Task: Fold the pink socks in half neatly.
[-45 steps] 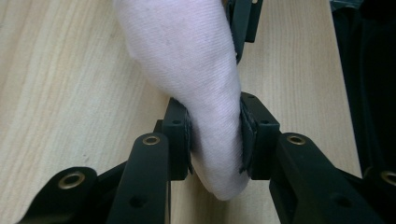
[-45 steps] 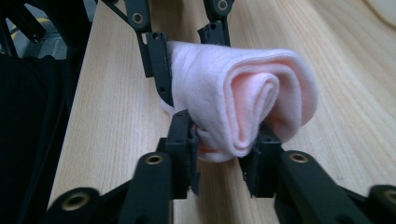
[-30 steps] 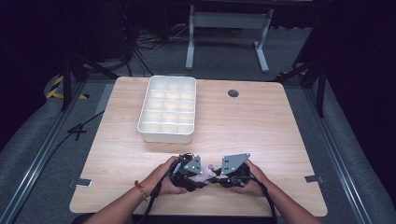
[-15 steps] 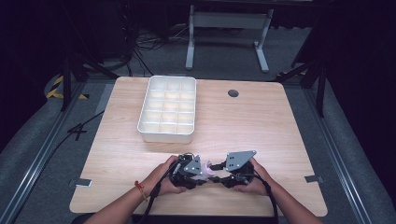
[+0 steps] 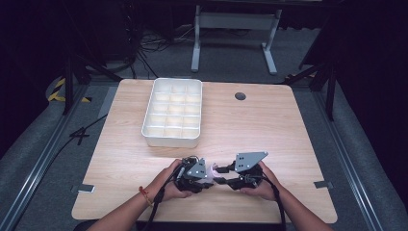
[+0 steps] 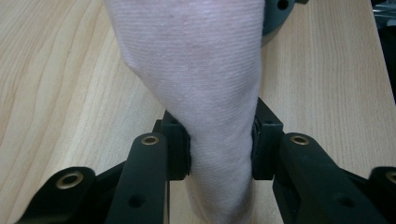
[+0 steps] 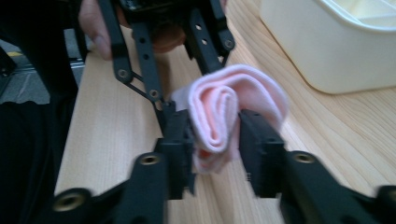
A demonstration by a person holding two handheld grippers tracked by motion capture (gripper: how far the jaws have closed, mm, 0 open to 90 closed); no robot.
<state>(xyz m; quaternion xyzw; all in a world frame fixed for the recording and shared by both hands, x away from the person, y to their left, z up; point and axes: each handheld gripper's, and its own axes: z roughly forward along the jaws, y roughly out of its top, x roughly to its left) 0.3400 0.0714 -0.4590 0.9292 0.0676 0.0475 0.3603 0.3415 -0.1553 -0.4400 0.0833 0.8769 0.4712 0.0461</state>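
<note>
A soft pink cloth (image 5: pixel 214 169) hangs between my two grippers just above the table's front edge. In the left gripper view the cloth (image 6: pixel 205 70) runs up between the jaws, and my left gripper (image 6: pixel 220 140) is shut on it after its jaws closed a little further. In the right gripper view the cloth's rolled end (image 7: pixel 233 93) sits between the pads; my right gripper (image 7: pixel 215 135) has just been closing and presses on it. The left gripper (image 7: pixel 191 81) faces it from the far end. From above, left gripper (image 5: pixel 207 176) and right gripper (image 5: pixel 223 175) point at each other.
A white tray (image 5: pixel 172 139) divided into several compartments stands at the back left of the wooden table; its wall (image 7: pixel 327 51) shows in the right gripper view. A dark round hole (image 5: pixel 240 96) lies at the back right. Both forearms enter from the front edge.
My right gripper has shifted slightly to the right, away from the left one, and the pink cloth now shows between them. The left hand has stayed in place.
</note>
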